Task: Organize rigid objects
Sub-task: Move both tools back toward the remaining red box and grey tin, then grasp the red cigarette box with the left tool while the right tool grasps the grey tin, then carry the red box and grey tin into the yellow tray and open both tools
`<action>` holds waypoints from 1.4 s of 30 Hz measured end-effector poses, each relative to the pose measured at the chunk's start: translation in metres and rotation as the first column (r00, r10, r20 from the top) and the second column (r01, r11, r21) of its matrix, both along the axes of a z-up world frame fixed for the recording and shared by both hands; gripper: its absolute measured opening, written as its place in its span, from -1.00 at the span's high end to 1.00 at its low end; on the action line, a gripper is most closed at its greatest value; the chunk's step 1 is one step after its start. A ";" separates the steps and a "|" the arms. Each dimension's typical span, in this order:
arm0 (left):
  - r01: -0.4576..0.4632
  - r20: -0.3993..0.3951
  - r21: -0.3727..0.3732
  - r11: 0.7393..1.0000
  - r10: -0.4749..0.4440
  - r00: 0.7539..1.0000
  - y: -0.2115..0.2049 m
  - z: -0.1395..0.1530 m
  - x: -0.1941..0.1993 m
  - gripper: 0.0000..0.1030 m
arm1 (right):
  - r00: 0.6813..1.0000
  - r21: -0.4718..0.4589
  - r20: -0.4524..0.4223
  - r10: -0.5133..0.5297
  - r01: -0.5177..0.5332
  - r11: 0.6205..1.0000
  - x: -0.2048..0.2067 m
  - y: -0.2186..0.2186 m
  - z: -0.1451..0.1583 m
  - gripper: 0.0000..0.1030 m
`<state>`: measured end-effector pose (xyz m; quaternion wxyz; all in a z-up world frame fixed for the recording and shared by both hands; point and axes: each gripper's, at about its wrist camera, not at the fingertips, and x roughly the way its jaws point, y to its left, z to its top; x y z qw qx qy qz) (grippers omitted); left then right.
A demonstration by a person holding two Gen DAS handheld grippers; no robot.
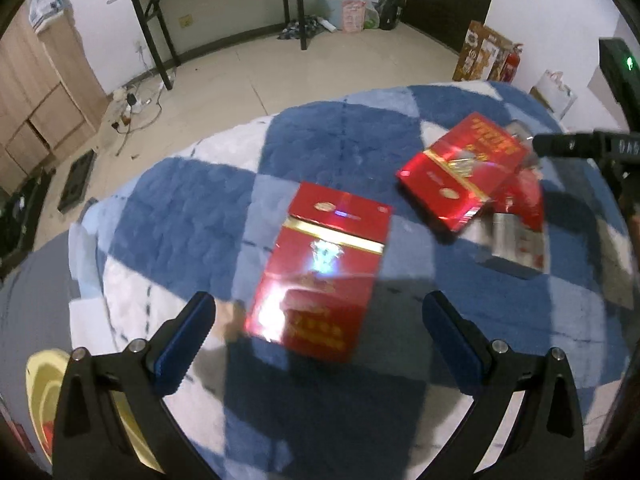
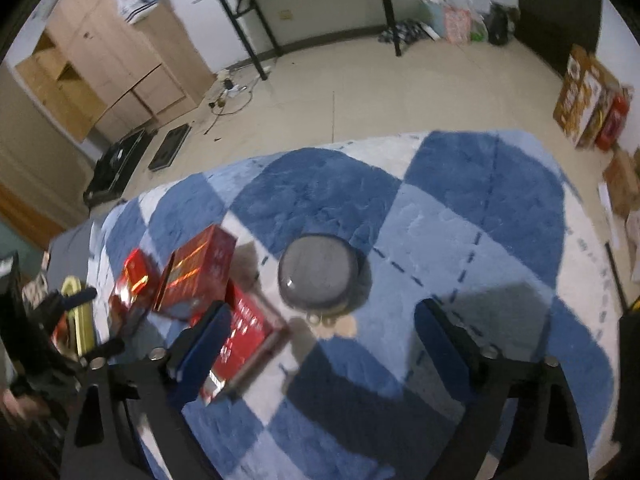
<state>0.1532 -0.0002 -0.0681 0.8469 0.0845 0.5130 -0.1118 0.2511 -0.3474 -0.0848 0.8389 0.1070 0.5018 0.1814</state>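
A: Boxes first: where are they against the round lid (image 2: 320,270)?
B: One flat red box (image 1: 320,268) lies on the checked blanket (image 1: 312,144), straight ahead of the left tool (image 1: 318,334). In the right view it is the farthest of the reds from the lid. A loose pile (image 1: 476,184) of two or three more red boxes, one leaning on another, sits between it and the lid, with the nearest just beside the lid.
A: And the tools?
B: Left tool is spread wide with nothing between its pads; the box's near end lies just past the tips. Right tool (image 2: 322,340) is spread too and empty, pointing down just short of the lid, and its left finger (image 2: 208,340) overlaps the nearest pile box in that view.
A: Risks?
B: I'd judge three. The glossy box may skid on the soft blanket if only one pad catches it. The right tool's left finger could knock the leaning pile over as it closes. The tools work close together, so they might clash. Both views are blurred, so contact is hard to call.
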 end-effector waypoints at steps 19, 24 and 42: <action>-0.073 0.035 -0.062 0.995 0.075 0.997 -0.005 -0.009 0.007 -0.14 | 0.996 -0.031 0.060 0.070 -0.069 0.997 0.023 0.027 -0.024 0.08; -0.130 0.089 -0.098 0.987 0.139 0.986 0.013 0.020 -0.005 -0.13 | 0.993 -0.040 0.096 0.072 -0.069 0.997 0.016 0.016 -0.006 0.09; -0.451 0.173 -0.173 0.876 0.478 0.861 0.238 0.112 -0.173 -0.13 | 0.835 0.077 0.216 0.506 -0.531 0.844 -0.115 0.202 0.106 0.09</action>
